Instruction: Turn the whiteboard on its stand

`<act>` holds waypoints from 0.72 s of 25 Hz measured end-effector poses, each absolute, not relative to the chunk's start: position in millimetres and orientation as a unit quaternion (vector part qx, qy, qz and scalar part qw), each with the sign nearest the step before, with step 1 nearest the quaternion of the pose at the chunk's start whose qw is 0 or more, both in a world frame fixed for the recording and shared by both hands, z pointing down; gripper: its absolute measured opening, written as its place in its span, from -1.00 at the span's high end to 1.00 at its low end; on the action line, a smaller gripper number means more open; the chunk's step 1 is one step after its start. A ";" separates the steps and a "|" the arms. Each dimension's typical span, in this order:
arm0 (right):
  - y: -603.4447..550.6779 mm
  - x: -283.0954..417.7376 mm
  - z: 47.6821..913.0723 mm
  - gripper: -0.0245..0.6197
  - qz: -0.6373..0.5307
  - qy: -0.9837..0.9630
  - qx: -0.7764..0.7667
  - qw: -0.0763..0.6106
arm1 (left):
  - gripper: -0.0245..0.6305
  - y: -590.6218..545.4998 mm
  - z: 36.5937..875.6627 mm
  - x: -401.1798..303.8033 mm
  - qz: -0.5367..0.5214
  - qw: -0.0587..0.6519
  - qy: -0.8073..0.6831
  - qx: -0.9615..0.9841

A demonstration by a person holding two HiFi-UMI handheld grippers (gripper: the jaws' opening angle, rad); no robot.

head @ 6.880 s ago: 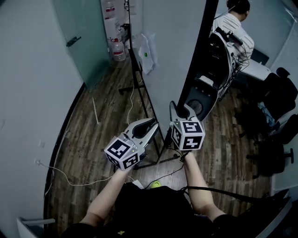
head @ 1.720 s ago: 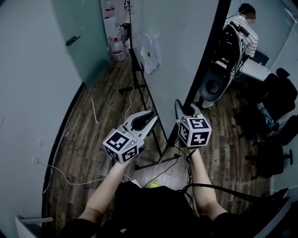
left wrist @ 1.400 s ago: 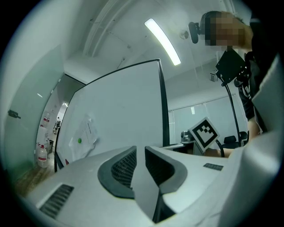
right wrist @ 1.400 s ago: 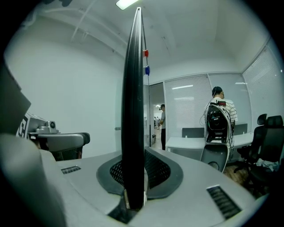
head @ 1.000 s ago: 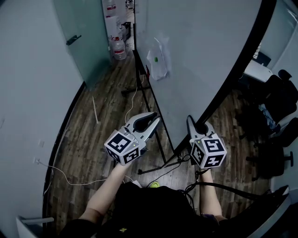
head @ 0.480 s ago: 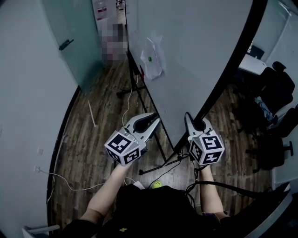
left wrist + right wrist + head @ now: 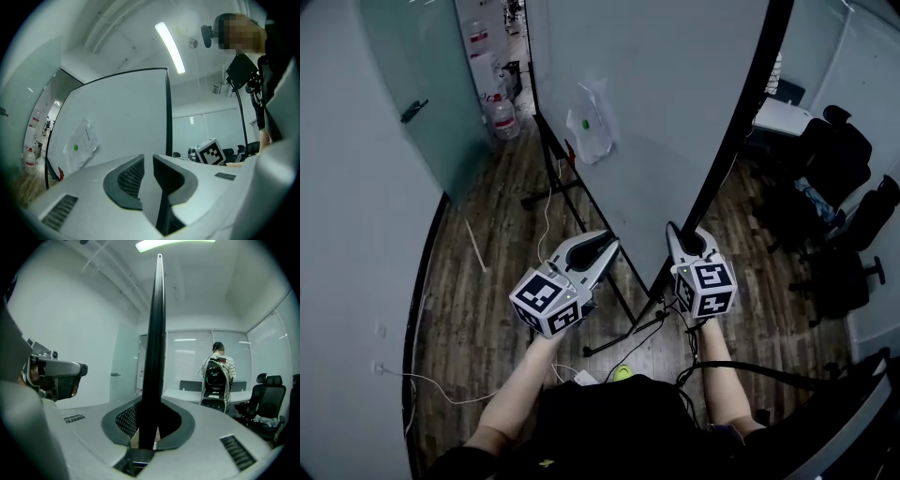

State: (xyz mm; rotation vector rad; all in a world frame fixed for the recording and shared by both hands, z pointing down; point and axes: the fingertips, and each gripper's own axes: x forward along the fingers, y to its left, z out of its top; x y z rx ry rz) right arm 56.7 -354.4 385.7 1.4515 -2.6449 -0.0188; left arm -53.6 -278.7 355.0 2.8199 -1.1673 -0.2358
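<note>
Whiteboard (image 7: 656,112) upright on its stand (image 7: 561,183), mid-floor just ahead of me. My R gripper (image 7: 686,239) — jaws clamped on board's black right edge. L gripper (image 7: 611,246) near the board face — jaws almost together, slim gap, nothing btwn. Paper sheet (image 7: 591,127) stuck far left.

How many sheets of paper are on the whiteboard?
1: a sheet under a green dot, on the near face of the whiteboard, toward its left edge. Its other face is hidden.
</note>
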 end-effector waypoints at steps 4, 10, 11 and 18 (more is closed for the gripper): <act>-352.6 64.4 385.8 0.70 -0.004 -0.858 0.511 0.057 | 0.77 -259.5 352.3 -58.9 -0.078 0.041 -0.371 0.925; -334.2 76.3 376.8 0.64 -0.001 -0.826 0.563 0.039 | 0.76 -233.3 353.1 -88.4 -0.078 0.040 -0.370 0.925; -329.5 76.7 376.0 0.63 0.008 -0.823 0.567 0.033 | 0.77 -229.4 353.1 -93.2 -0.078 0.042 -0.369 0.925; -287.3 63.1 377.2 0.50 0.012 -0.811 0.584 0.029 | 0.76 -198.6 360.8 -111.4 -0.070 0.041 -0.350 0.933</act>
